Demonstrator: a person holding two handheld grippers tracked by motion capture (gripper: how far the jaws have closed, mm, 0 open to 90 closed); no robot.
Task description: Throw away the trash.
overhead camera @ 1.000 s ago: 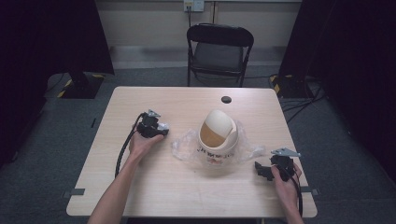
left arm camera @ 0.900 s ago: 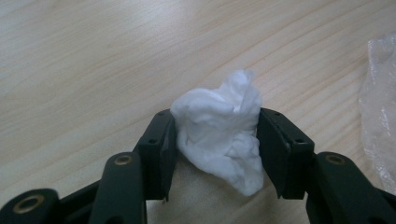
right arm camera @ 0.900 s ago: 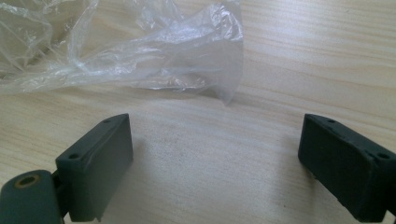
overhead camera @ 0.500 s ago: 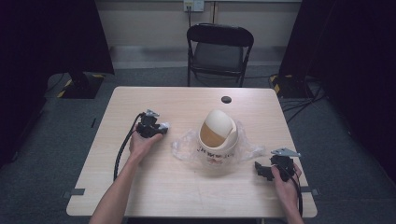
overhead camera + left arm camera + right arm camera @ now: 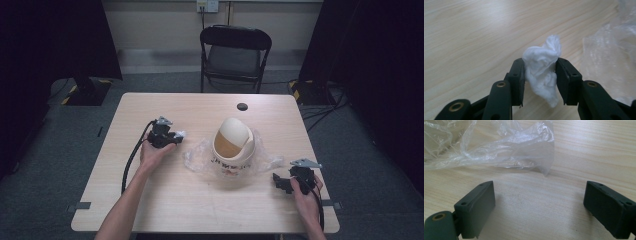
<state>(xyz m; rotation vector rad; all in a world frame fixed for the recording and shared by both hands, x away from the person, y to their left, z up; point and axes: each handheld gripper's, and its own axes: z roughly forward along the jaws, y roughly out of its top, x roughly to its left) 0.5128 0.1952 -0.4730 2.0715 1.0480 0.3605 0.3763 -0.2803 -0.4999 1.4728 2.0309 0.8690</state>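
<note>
A: Status on the left tongs [image 5: 540,72]?

B: My left jaws are pinched on a crumpled tissue [image 5: 542,75], clamped around its middle so both ends bulge out. It's gripped off the table [image 5: 165,200], left of the small swing-lid bin [image 5: 233,145], and the clear plastic bag [image 5: 200,157] under the bin starts just beside the tissue on the bin side.

A: Why the mid-grip?

B: Soft wad, no edges. Squeezing the bulk looks like the surest way to keep it from slipping (my judgement).

A: Right tongs [image 5: 539,207]?

B: Spread wide, nothing between the jaws, resting low over bare wood to the right of the bin, toward my side. The edge of the bag lies just ahead of the jaws, not touching. I'd guess that hand is parked there to steady the bin or the bag.

A: Plan?

B: Likely carry the tissue to the bin and push it through the flap. The lid swings, so the bin may shift on the slick plastic.
</note>
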